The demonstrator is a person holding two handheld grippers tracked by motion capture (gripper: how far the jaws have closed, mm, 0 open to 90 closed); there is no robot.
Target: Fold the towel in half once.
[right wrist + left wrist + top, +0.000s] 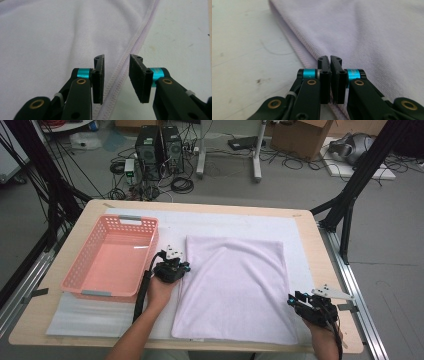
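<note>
A pale lilac towel point(235, 287) lies spread flat on the white mat, folded to a rectangle. My left gripper point(173, 268) is at the towel's left edge, about halfway along it. In the left gripper view its jaws stand together on the stitched hem point(298, 47), which runs straight in between the fingertips point(323, 61). My right gripper point(306, 302) is at the towel's lower right edge. There its jaws are open and straddle the right hem point(140, 37), one finger point(98, 75) over the cloth and the other over the bare mat.
A pink plastic basket point(77, 270) with nothing in it stands on the left of the table, close to my left gripper. The white mat point(235, 222) covers most of the wooden table point(327, 265). Black frame legs, cables and computer cases stand on the floor beyond.
</note>
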